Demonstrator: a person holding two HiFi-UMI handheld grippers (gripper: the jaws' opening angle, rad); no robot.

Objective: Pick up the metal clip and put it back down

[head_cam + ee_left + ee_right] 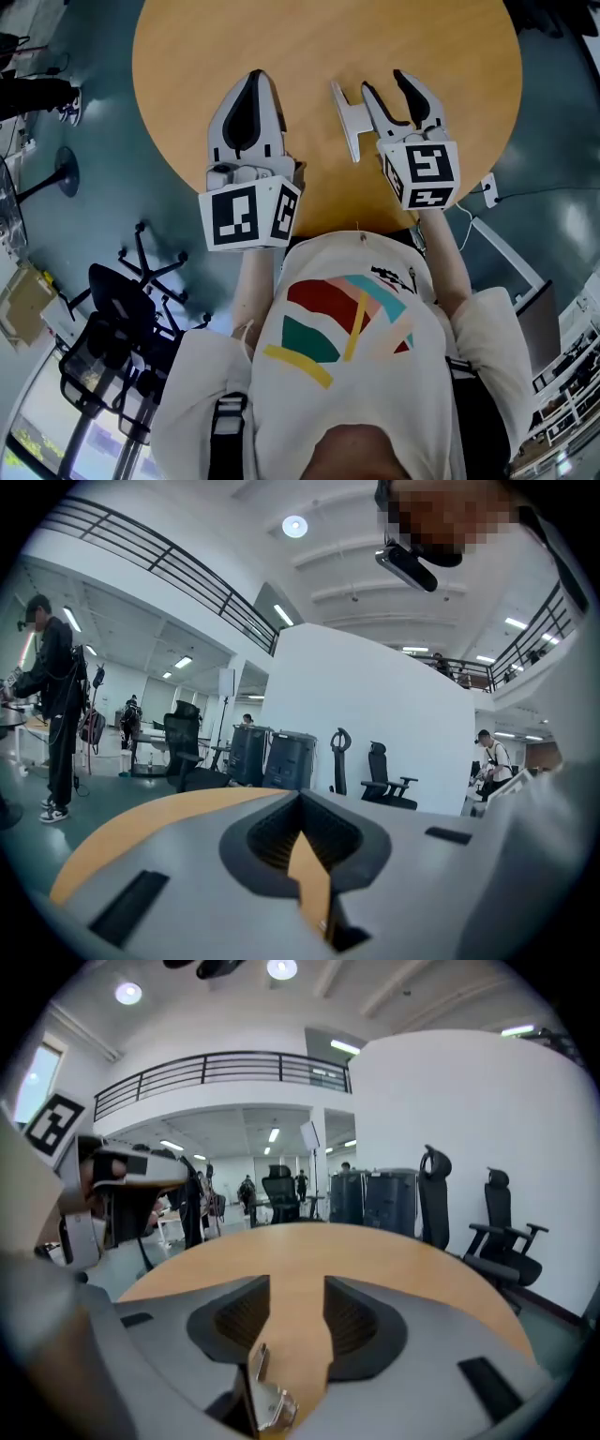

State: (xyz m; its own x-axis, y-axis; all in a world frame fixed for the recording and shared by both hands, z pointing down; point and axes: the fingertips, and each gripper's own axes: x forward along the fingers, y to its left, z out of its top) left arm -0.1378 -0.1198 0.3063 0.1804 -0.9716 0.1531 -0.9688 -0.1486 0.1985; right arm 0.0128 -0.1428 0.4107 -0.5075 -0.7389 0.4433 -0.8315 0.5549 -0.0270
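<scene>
The metal clip [351, 117] is pale and shiny and lies on the round wooden table [328, 37], just left of my right gripper [384, 82]. That gripper's jaws stand apart over bare wood and press on nothing. In the right gripper view the clip [267, 1401] shows low down, against the inner base of the left jaw, with the right gripper [296, 1283] open above it. My left gripper [256, 75] rests over the table further left, its jaws meeting at the tips with nothing in them. In the left gripper view the left gripper [300, 799] leaves only a thin wedge of table visible.
The table's near edge runs just behind both grippers. A black office chair [122, 319] stands on the grey floor at the lower left. In the left gripper view a person [56, 705] stands at far left, with dark bins [272, 759] and chairs beyond the table.
</scene>
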